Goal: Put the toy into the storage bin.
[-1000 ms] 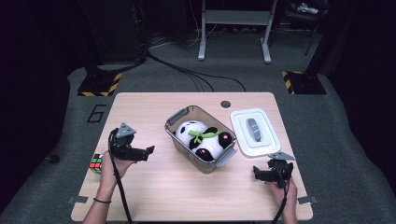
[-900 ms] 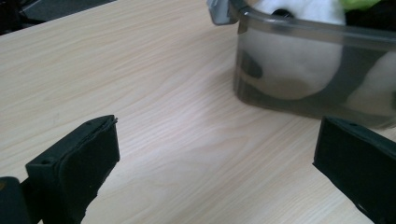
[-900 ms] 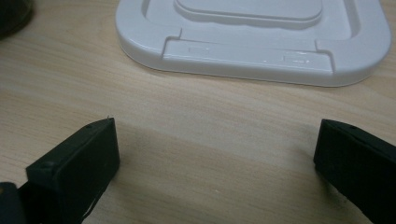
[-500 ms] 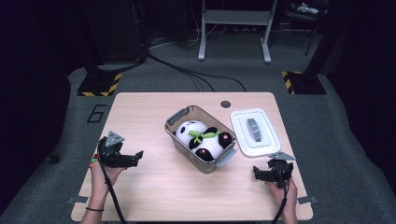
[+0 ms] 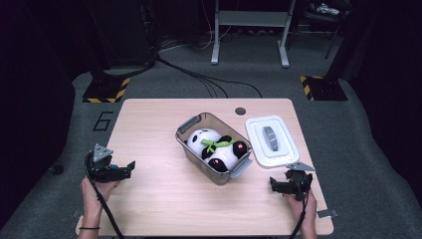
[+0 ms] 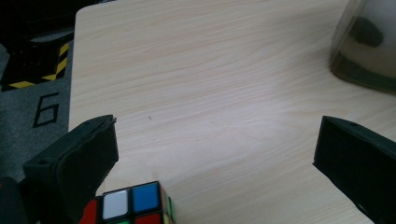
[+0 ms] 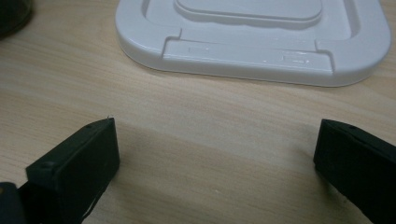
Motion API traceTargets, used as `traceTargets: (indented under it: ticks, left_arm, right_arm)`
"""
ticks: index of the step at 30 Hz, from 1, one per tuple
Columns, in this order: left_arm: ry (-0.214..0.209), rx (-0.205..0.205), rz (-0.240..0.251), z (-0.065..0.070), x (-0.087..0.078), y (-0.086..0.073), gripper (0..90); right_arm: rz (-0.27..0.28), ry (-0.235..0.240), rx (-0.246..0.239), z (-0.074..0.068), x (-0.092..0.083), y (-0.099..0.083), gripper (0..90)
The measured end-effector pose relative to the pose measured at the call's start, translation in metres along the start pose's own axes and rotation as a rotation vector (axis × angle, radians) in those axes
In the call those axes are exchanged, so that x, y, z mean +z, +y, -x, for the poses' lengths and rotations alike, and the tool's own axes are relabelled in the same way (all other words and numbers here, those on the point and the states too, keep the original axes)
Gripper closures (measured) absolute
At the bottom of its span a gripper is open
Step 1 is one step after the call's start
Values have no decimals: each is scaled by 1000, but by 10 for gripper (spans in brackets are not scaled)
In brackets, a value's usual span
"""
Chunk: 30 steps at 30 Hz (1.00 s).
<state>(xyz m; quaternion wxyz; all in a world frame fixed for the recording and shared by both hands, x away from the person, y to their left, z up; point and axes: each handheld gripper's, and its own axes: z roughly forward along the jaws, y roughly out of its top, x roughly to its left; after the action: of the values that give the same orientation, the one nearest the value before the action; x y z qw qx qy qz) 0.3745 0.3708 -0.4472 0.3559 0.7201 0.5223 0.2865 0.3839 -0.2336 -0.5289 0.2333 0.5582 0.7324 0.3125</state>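
The left gripper (image 5: 130, 166) had drawn back to the table's (image 5: 149, 119) near left edge, jaws wide apart and empty, the puzzle cube (image 6: 129, 205) just beside its left jaw. The right gripper (image 5: 273, 184) sat gaping, empty, near the white lid (image 7: 252, 32).
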Motion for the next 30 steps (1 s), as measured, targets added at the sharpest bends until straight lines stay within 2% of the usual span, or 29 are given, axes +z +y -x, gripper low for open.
traceTargets:
  ticks: [5,6,7,13,14,15,20,21,24,28,29,30]
  left_arm:
    - [38,-25,7,-12,-1,-14,0]
    - [43,-28,-5,-15,-2,-16,0]
    - [55,-44,-4,-19,-1,-23,0]
    - [64,-72,-19,-27,4,-34,0]
    - [70,-67,-39,-30,4,-37,0]
    - [71,-82,-26,-30,7,-39,0]
    - [85,-98,-43,-38,13,-49,0]
    - [81,-104,-60,-38,13,-51,0]
    - [82,-109,-56,-39,18,-55,0]
    - [60,-119,-72,-40,20,-58,4]
    - [62,-119,-58,-40,21,-60,45]
    - [52,-117,-65,-41,21,-61,73]
  right_arm:
    - [-1,0,0,0,0,0,0]
    - [0,0,0,0,0,0,0]
    - [-1,-1,0,0,0,0,0]
    - [0,-1,0,0,0,0,0]
    - [0,-1,0,0,0,0,0]
    - [-1,-1,0,0,0,0,0]
    - [-1,-1,0,0,0,0,0]
    - [-1,-1,0,0,0,0,0]
    - [-1,-1,0,0,0,0,0]
    - [-1,-1,0,0,0,0,0]
    - [-1,-1,0,0,0,0,0]
    - [-2,-1,0,0,0,0,0]
